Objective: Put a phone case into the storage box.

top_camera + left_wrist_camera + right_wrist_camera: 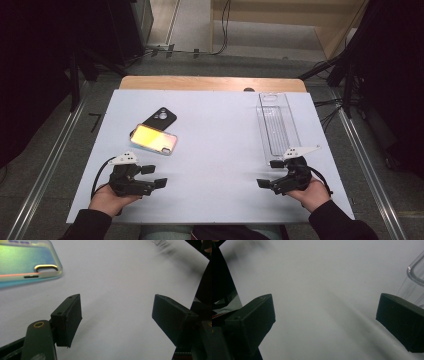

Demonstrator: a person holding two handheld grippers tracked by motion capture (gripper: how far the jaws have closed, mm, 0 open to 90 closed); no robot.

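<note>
An iridescent yellow-pink phone case (153, 139) lies on the white table (215, 150) at the left, partly over a black phone case (160, 119) behind it. In the left gripper view the iridescent case (27, 262) sits at the upper left. A clear plastic tray (276, 126) lies lengthwise at the right; its rim (415, 270) shows in the right gripper view. My left gripper (154, 176) rests open near the front left, just in front of the cases. Front right, my right gripper (270, 173) stands open with nothing between its jaws, just in front of the tray.
A wooden table edge (212, 83) runs behind the white top. Metal rails (367, 165) flank the table on both sides, and cables lie on the floor behind. Bare white surface lies between the two grippers.
</note>
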